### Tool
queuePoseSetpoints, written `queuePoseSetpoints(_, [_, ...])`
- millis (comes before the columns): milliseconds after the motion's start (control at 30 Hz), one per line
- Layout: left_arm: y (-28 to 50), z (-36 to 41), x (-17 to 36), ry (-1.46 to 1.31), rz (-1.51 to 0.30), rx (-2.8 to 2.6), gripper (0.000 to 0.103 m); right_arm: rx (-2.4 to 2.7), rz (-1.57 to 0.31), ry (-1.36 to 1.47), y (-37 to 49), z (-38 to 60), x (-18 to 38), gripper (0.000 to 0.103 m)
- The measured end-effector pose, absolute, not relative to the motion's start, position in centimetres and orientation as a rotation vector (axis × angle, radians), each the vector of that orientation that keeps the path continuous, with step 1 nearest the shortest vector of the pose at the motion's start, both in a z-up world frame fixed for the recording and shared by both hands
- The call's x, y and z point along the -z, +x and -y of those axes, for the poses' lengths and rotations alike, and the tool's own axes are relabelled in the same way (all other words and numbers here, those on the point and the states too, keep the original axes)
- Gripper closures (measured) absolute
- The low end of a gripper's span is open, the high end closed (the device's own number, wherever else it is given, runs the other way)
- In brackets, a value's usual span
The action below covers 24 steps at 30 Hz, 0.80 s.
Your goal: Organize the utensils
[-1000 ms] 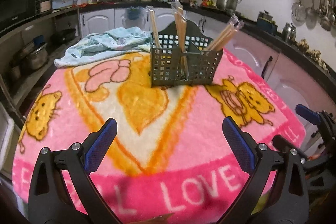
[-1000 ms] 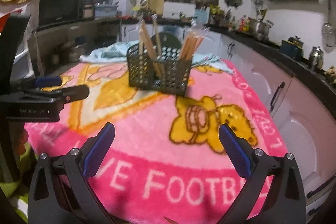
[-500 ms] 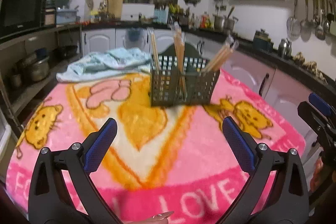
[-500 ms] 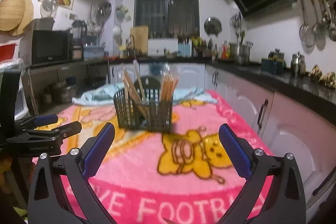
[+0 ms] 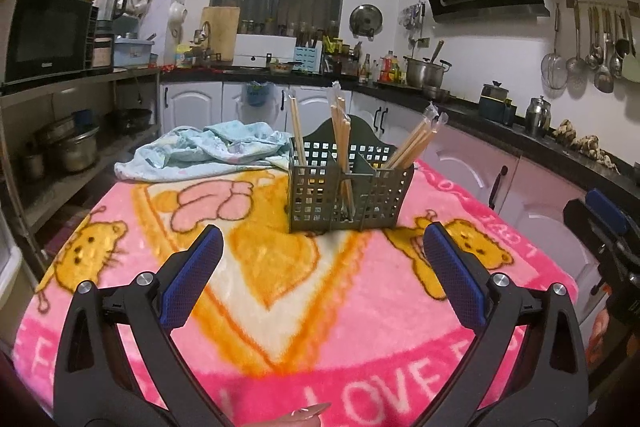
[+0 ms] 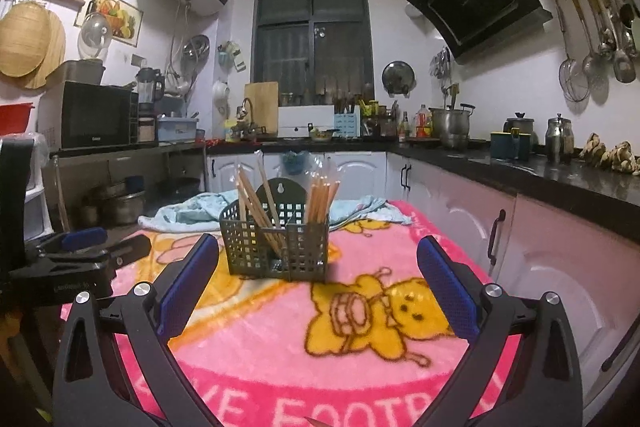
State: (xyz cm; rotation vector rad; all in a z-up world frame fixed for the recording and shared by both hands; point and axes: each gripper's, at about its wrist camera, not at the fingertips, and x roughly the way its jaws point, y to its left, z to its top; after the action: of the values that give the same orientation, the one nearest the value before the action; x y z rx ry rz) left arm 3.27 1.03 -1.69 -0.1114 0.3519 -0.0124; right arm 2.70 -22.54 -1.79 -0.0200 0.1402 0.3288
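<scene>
— Where are the tools?

— Both held level above the pink blanket (image 5: 360, 307), aimed at the caddy (image 5: 344, 195). The left tool (image 5: 324, 275) is spread wide, gripping nothing; the right tool (image 6: 318, 283) likewise released.

— And the utensils?

— Chopsticks (image 5: 340, 131) stand tilted in the caddy's compartments, mid-desk, well apart from both tools. A light-blue cloth (image 5: 208, 147) lies just behind.

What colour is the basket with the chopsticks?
Dark grey-green utensil basket, clearest in the left wrist view.

Both grippers have black plastic frames, silver screws and fingers (image 5: 192, 283) padded in textured blue.
</scene>
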Motion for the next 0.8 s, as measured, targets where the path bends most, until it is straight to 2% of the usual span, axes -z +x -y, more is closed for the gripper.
queuePoseSetpoints(800, [3.28,-1.0,1.77,-0.115,-0.359,0.011,0.011,-0.336,-0.153,-0.032,2.57,22.1,2.3,0.006])
